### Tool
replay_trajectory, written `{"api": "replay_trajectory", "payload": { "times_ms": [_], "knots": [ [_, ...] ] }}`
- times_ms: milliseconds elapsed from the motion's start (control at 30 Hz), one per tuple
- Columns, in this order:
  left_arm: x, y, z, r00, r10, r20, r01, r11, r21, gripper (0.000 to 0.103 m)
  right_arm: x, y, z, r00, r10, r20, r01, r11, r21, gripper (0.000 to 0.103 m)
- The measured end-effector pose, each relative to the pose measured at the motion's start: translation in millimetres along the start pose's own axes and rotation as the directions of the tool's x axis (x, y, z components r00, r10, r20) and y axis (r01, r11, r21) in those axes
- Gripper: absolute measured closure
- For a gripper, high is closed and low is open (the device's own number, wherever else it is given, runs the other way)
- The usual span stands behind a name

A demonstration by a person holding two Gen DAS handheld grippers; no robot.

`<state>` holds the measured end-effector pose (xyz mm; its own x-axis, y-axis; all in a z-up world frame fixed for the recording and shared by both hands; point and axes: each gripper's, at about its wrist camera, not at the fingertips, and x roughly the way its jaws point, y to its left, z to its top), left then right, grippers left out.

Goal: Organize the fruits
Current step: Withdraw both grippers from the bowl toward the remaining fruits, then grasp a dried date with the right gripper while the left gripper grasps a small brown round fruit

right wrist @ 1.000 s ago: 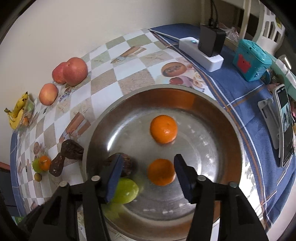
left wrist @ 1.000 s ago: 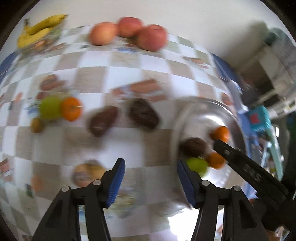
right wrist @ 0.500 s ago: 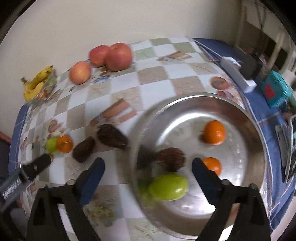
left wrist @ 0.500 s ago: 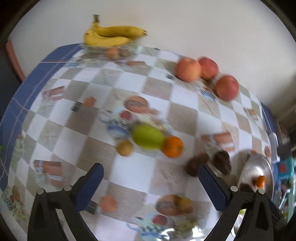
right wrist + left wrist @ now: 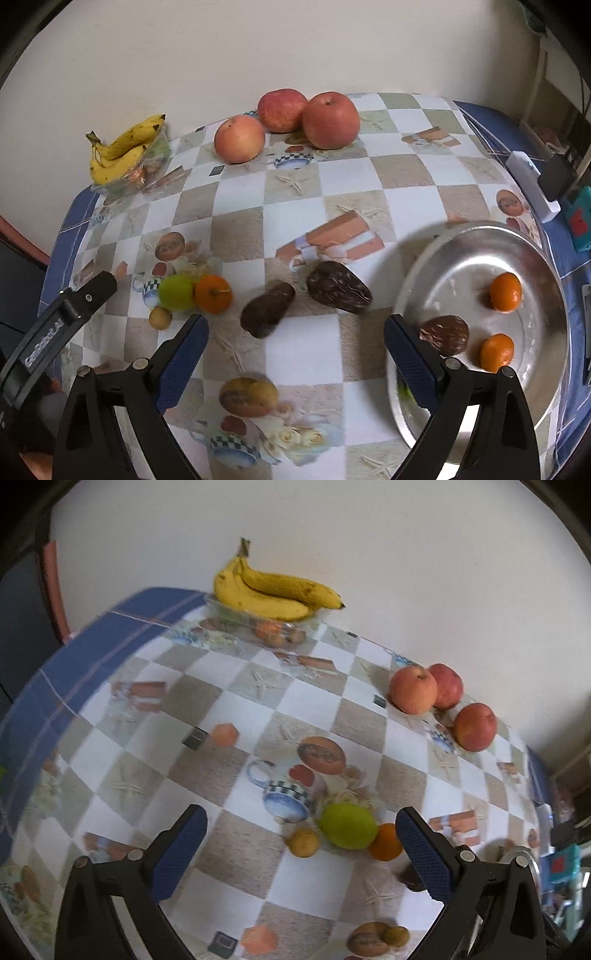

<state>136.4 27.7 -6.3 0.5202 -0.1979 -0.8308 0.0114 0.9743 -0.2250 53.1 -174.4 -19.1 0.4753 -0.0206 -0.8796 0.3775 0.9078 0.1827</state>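
My left gripper [image 5: 301, 843] is open and empty, just short of a green fruit [image 5: 347, 825], an orange [image 5: 385, 842] and a small tan fruit [image 5: 303, 843] on the checked tablecloth. My right gripper [image 5: 295, 352] is open and empty above two dark brown fruits [image 5: 267, 314] [image 5: 338, 287] lying on the cloth. To its right the metal bowl [image 5: 546, 266] holds two oranges [image 5: 506, 292] [image 5: 496, 352] and a brown fruit [image 5: 445, 335]. The green fruit [image 5: 176, 291] and orange [image 5: 213, 294] also show at left in the right wrist view, near the left gripper's finger [image 5: 66, 314].
Three apples [image 5: 330, 120] and a banana bunch [image 5: 122, 149] on a clear tub sit by the back wall. A white power strip [image 5: 532, 184] with a black adapter, a teal box [image 5: 580, 223] and a phone lie right of the bowl.
Both grippers opened wide. The left swung left from the bowl toward the green fruit and orange. The right swung left off the bowl to over the two dark fruits.
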Motion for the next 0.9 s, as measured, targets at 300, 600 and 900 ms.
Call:
{"api": "replay_trajectory", "payload": {
  "times_ms": [300,600,900],
  "knots": [
    [25.1,-0.5,4.0,0.996,-0.049,-0.071,0.05,0.999,0.012,0.0,15.6,5.1,11.9,1.0,0.017,-0.005,-0.017,1.0,0.015,0.007],
    [47.7,21.7,5.1,0.992,-0.029,-0.119,0.021,0.997,-0.068,0.012,26.1,-19.6,26.9,1.0,-0.03,0.007,0.029,0.998,0.049,0.032],
    [62.1,24.2,-5.7,0.979,-0.046,-0.198,0.025,0.994,-0.108,0.027,55.4,-25.7,20.0,0.997,-0.06,-0.054,0.061,0.998,0.025,0.041]
  ]
}}
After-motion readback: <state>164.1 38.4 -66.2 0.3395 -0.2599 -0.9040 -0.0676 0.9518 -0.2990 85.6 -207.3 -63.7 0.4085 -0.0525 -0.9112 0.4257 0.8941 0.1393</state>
